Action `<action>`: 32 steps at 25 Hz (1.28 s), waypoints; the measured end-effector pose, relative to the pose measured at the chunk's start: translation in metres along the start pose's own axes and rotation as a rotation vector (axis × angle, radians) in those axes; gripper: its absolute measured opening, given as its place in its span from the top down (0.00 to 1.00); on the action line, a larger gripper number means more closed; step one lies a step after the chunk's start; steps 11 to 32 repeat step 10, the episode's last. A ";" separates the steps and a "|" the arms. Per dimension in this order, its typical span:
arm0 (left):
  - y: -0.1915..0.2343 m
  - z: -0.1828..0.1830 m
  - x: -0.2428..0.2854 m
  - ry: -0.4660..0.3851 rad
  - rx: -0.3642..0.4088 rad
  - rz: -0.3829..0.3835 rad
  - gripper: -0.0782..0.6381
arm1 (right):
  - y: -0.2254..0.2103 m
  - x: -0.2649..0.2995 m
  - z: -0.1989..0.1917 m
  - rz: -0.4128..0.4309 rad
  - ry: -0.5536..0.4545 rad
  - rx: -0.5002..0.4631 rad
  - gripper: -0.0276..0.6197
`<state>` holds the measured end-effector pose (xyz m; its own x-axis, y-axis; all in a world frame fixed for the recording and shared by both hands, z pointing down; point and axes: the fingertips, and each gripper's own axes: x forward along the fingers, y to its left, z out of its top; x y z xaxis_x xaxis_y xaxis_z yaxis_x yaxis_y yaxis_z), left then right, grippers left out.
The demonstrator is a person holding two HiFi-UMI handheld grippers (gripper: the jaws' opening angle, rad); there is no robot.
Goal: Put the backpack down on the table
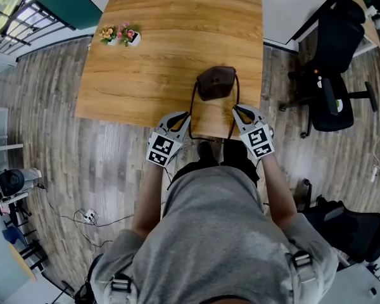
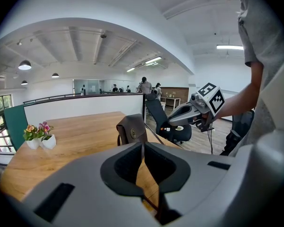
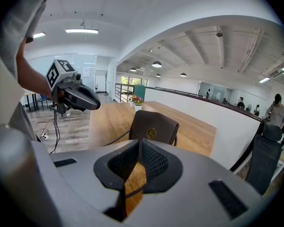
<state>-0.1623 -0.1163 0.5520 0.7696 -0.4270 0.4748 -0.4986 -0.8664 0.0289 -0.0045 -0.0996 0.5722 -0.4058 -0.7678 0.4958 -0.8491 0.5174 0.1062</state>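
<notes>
The small dark-brown leather backpack, with a round brass-coloured emblem on its flap, stood upright on the light wooden tabletop, close to the 6 o'clock edge nearest me. Its 2 thin dark shoulder straps ran back toward that edge, 1 to each of my tongs.

My left tongs were at 7 o'clock from the backpack, over the near edge. Their jaws were pressed fully together with the left shoulder strap pinched between them. In the left gripper view the strap showed again as a dark line below the jaws. My right tongs were at 5 o'clock from the backpack, clamped just as tight on the right shoulder strap.

2 small white pots of pink and yellow flowers stood at 10 o'clock from the backpack, well apart from it. A black office chair stood off the tabletop at 2 o'clock.
</notes>
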 end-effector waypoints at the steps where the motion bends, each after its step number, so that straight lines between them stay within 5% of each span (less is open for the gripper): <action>1: 0.000 0.000 0.000 -0.001 0.002 -0.002 0.84 | 0.000 0.000 0.001 0.000 0.000 -0.002 0.93; 32: 0.008 0.006 -0.001 -0.016 -0.011 0.001 0.84 | 0.000 0.002 0.006 -0.002 0.004 -0.004 0.93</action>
